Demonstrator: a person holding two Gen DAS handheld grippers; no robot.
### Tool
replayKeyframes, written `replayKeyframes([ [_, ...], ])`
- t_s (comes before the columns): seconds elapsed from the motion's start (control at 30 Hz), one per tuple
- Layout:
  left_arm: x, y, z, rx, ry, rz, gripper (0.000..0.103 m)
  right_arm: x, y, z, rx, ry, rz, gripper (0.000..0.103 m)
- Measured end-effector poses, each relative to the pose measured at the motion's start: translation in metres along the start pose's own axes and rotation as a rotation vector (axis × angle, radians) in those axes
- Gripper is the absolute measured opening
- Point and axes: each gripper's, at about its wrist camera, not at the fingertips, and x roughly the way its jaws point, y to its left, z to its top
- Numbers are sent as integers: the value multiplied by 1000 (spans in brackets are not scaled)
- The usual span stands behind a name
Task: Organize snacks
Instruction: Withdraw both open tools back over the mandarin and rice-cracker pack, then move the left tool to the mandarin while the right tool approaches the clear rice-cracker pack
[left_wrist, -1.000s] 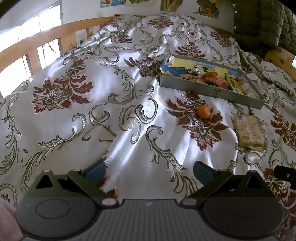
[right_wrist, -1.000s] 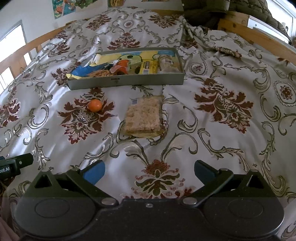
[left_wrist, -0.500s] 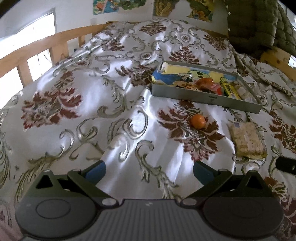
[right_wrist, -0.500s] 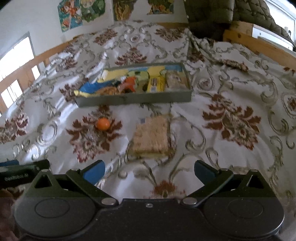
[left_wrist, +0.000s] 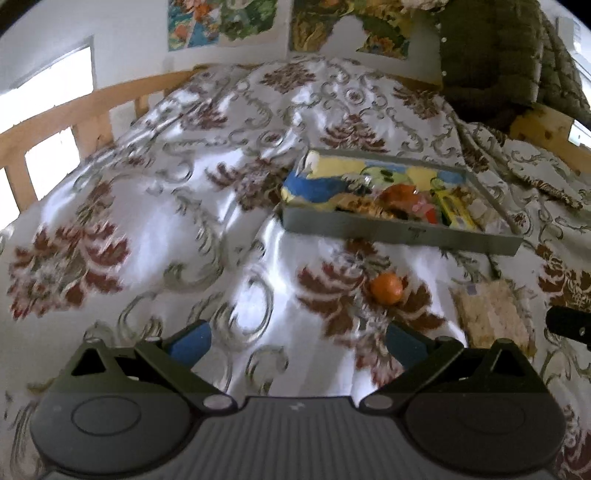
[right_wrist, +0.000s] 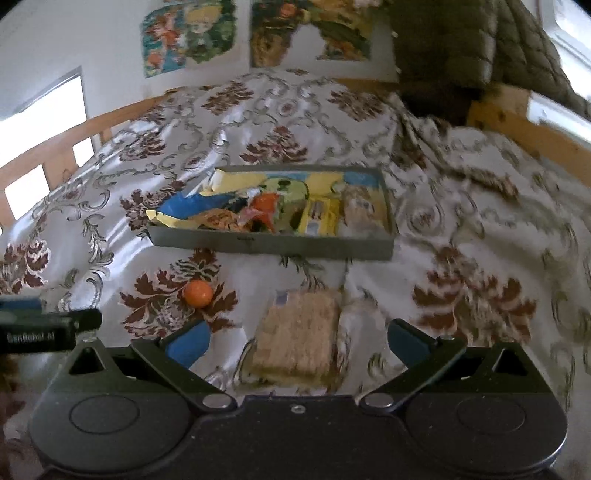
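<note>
Both claws wide open, empty, low over the bed; snacks sit nearer the cameras than half a second back.

Right claw (right_wrist: 297, 341) has its jaws spread, with the wrapped rice-crisp bar (right_wrist: 297, 338) now lying between the blue fingertips (right_wrist: 188, 343); earlier it lay well ahead of them. Left claw (left_wrist: 295, 341) is also spread, nothing in it, and the small orange ball (left_wrist: 386, 289) has come in close, just ahead of its right fingertip. The bar is a pale, grainy slab in clear wrap, flat on the floral bedspread (right_wrist: 476, 258), ball to its left and apart from it. Beyond both, the grey tray (right_wrist: 273, 245) holds mixed packets: blue, yellow, orange. Both views are motion-blurred and tilted up more, showing the wall posters (right_wrist: 192, 37).
</note>
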Motion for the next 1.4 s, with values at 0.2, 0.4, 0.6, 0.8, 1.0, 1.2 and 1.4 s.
replayKeyframes([
  [0.2,26,-12,11,93,-42,-29,103,26,-10,7,-45,-2,-1,102],
  [0.4,49,-22,19,194,-92,-123,103,46,-20,9,2,44,87,102],
  [0.6,76,-30,28,262,-101,-184,103,65,-14,5,-6,100,128,97],
  [0.8,97,-27,34,226,-83,-211,103,81,-7,5,-24,108,158,96],
  [1.0,109,-26,32,209,-55,-245,103,103,-10,4,-8,155,132,93],
  [1.2,110,-31,26,244,-46,-327,103,114,-16,-4,24,211,117,93],
  [1.4,116,-45,23,316,-28,-379,98,116,-11,-8,9,210,135,94],
])
